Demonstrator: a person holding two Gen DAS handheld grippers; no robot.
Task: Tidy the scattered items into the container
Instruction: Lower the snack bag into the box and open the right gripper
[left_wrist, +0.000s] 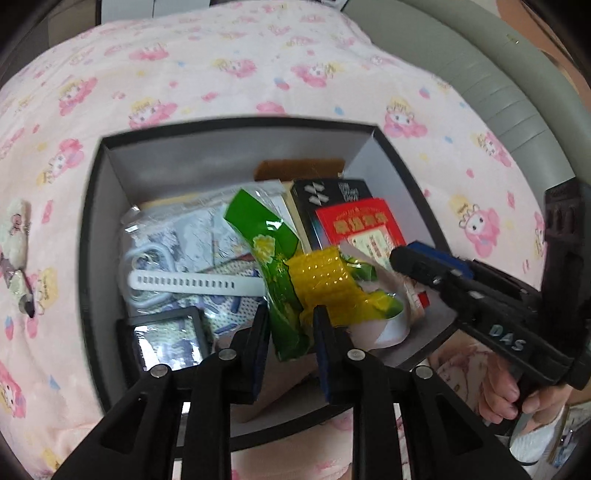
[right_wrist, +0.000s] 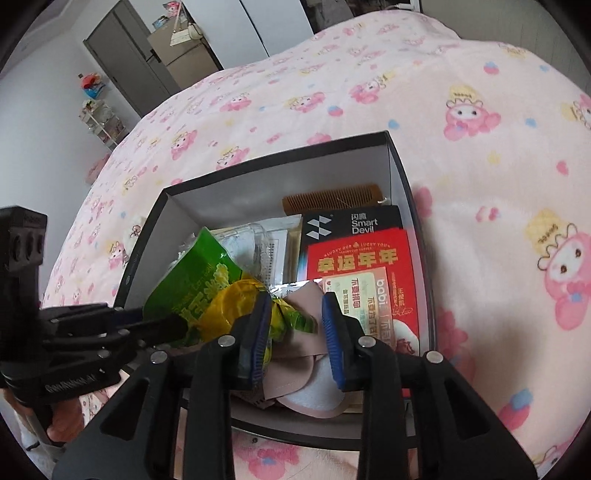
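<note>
Both grippers are lowering items into the box (right_wrist: 404, 177) on the bed (right_wrist: 480, 147): the left gripper (left_wrist: 291, 325) is pinching the green snack packet (left_wrist: 258, 225), while the right gripper (right_wrist: 295, 325) is standing parted around beige cloth (right_wrist: 295, 365), seemingly releasing it.

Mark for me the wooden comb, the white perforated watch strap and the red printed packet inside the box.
wooden comb (right_wrist: 332, 197), right wrist view, middle of its teeth
white perforated watch strap (left_wrist: 192, 284), left wrist view, mid-length
red printed packet (right_wrist: 354, 258), right wrist view, yellow lettering
</note>
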